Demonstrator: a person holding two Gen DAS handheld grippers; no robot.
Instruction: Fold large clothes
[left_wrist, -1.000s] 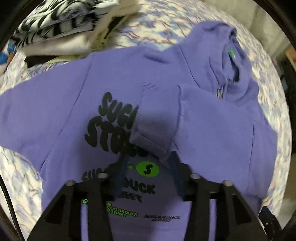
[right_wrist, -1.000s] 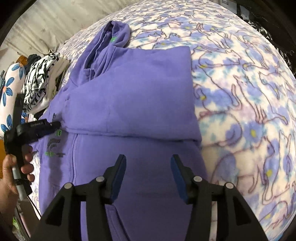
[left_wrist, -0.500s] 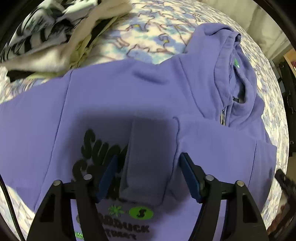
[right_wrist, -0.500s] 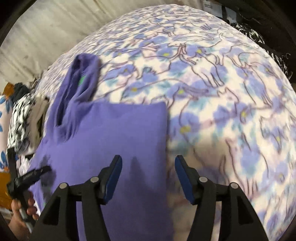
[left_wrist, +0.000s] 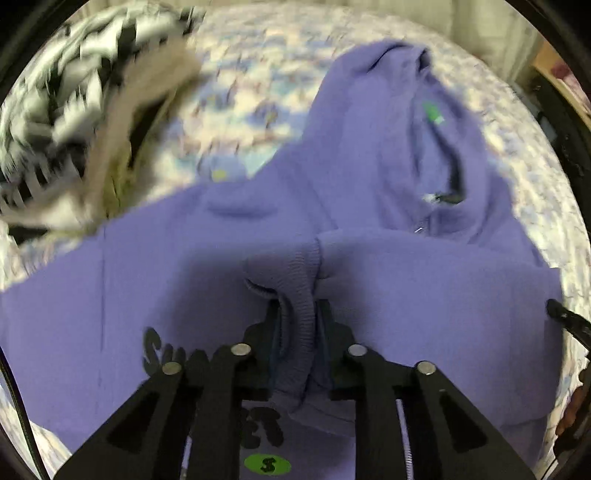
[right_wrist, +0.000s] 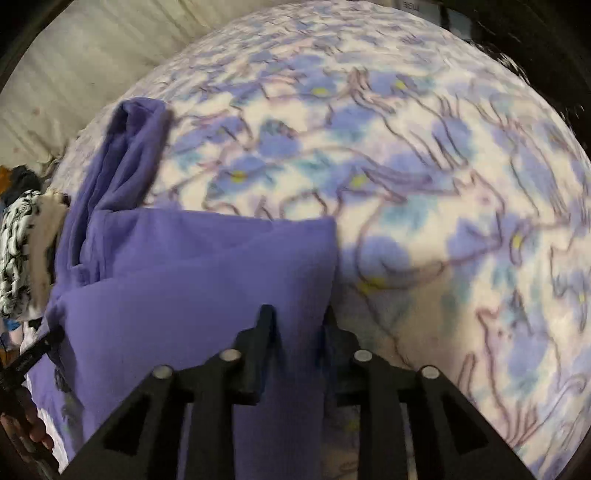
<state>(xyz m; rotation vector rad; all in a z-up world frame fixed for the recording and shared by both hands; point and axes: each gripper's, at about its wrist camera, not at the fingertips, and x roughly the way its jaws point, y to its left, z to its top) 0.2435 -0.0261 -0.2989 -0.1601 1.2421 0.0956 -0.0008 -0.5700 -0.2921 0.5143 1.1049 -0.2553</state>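
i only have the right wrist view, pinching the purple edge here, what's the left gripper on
Observer: The left gripper has just closed on the ribbed cuff of the sleeve folded across the hoodie chest.
Operator: any print showing
Observer: Yes, black lettering and a green dollar badge beside the left fingers.
Operator: hood flat
Observer: The hood lies open, a green label inside it.

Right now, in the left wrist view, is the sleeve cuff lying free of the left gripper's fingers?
No. The ribbed sleeve cuff of the purple hoodie sits pinched between the left gripper's fingers.
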